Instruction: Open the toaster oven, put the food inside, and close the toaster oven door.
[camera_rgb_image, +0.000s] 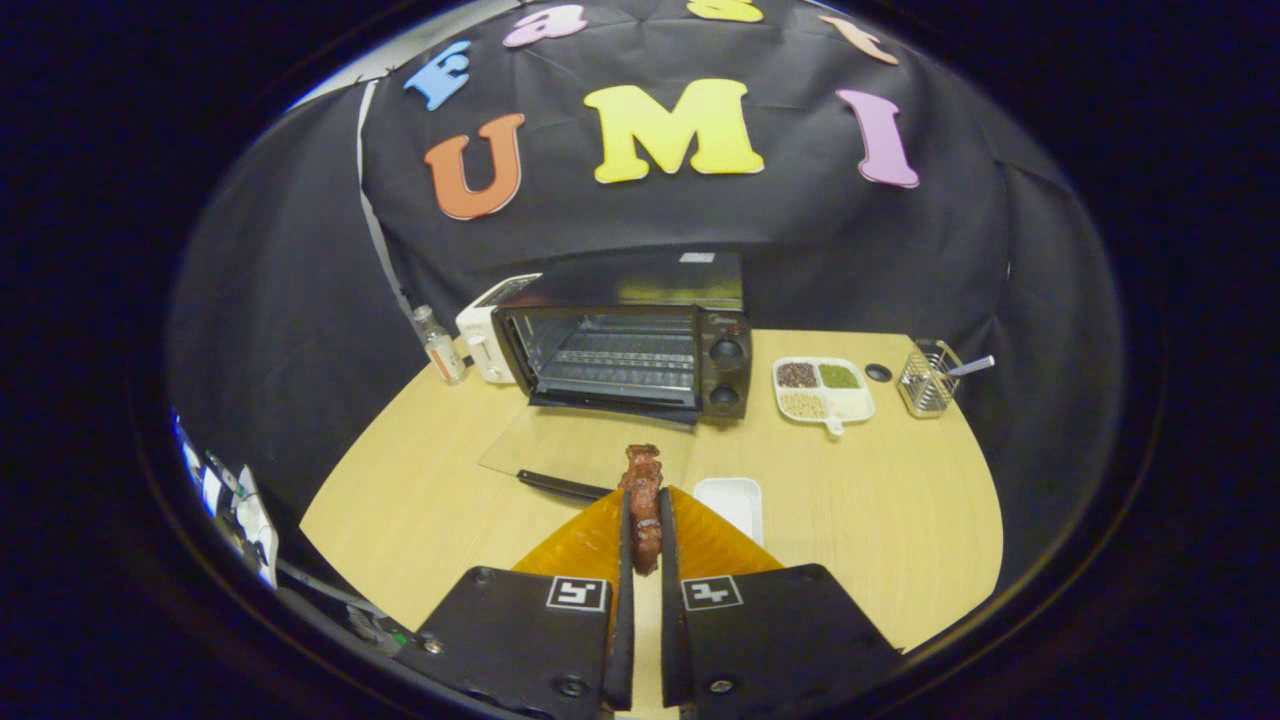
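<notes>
A black toaster oven (640, 345) stands at the back of the wooden table (430, 500), well beyond the fingers. Its glass door (585, 450) lies folded down flat toward me, with a dark handle (562, 486) at its near edge. The wire rack inside is bare. My gripper (645, 520) is shut on a reddish-brown strip of food (643, 505), which stands up between the two fingers and sticks out past their tips. It hangs above the table, just short of the door's handle.
A small white dish (732, 500) lies just right of the fingers. Right of the oven sit a divided tray of grains (822, 390), a dark disc (878, 372) and a wire holder (928, 380). A white appliance (485, 335) and a small bottle (440, 348) stand left of the oven.
</notes>
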